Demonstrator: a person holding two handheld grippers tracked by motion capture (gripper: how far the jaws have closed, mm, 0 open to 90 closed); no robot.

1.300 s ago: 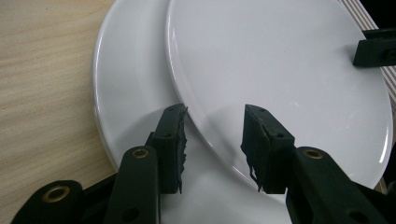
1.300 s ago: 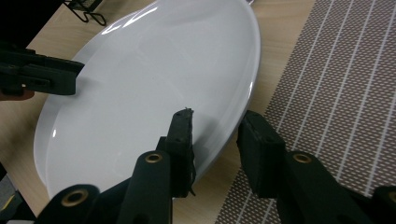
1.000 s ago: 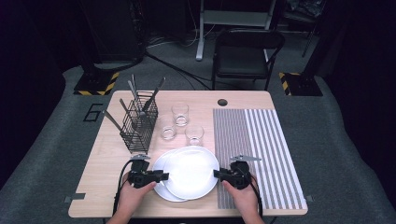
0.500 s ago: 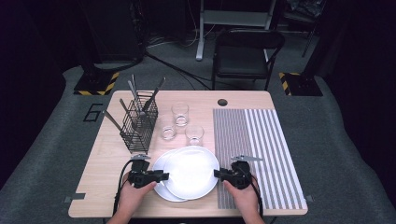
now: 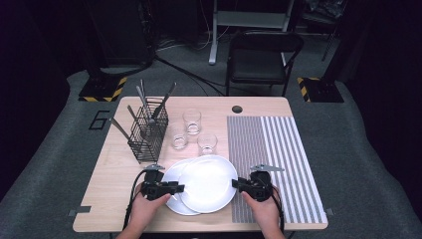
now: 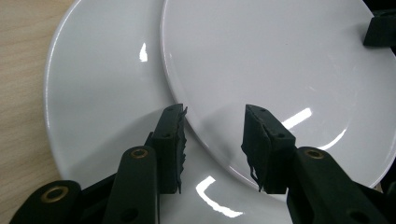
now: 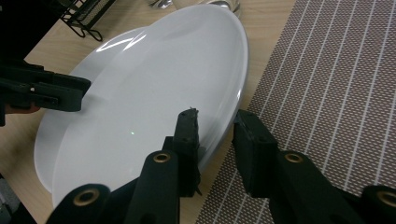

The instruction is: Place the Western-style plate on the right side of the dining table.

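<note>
Left gripper (image 5: 175, 188): jaws part-open and straddling the near-left rim of the top plate (image 5: 207, 182); in the left gripper view (image 6: 212, 140) one jaw sits over the bottom plate (image 6: 98, 107) and the other over the top plate's face, with the rim in the gap. No pad clearly presses on the rim.
Right gripper (image 5: 237, 184): jaws part-open across the right rim of the top plate; in the right gripper view (image 7: 215, 140) one jaw lies over the plate's face (image 7: 154, 107) and the other outside the rim, above the mat (image 7: 336, 93). A gap shows on the outer side; I cannot tell whether the inner pad touches.
Top plate: white, round, glossy, shallow; it overlaps the bottom plate, offset to its right, and its right edge sits at the mat's left border.
Bottom plate (image 5: 171, 179): white, same shape, flat on the table (image 5: 114, 164), left of the top plate.
Mat (image 5: 278, 159): striped, just right of the top plate.
Glasses (image 5: 191, 122): three, clear, just behind the top plate.
Rack (image 5: 148, 132): black wire, holding cutlery, behind-left of the top plate.
</note>
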